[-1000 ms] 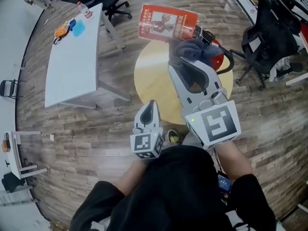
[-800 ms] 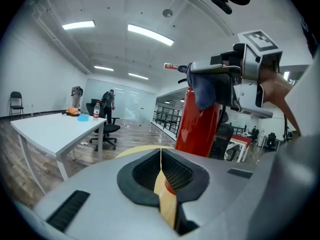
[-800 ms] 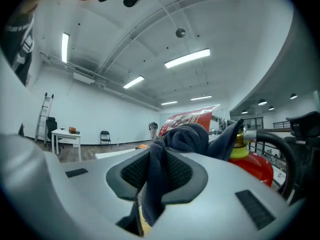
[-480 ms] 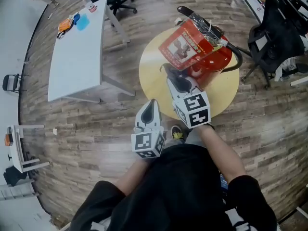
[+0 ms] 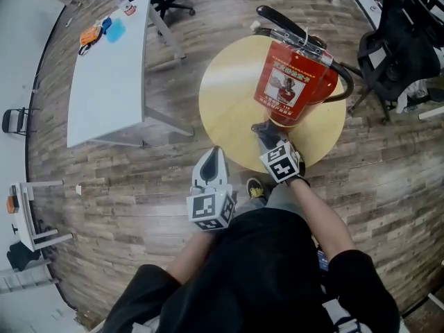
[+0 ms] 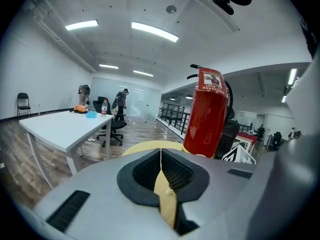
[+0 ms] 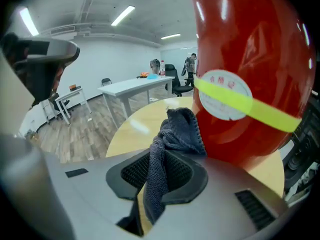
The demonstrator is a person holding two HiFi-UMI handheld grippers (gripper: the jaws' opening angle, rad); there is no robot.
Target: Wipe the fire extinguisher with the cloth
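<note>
On round yellow table [image 5: 222, 109], glossy red extinguisher [image 5: 295, 82] stands upright, handle up; right gripper [image 5: 266, 130] clamps nubbly grey cloth [image 7: 175, 129] at its base; left gripper [image 5: 215, 155] jaws together, empty.

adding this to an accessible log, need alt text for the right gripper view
The right gripper has its jaws shut on a dark grey cloth, bunched up against the lower side of a red fire extinguisher that stands on a round yellow table. A white table stands farther back.
</note>
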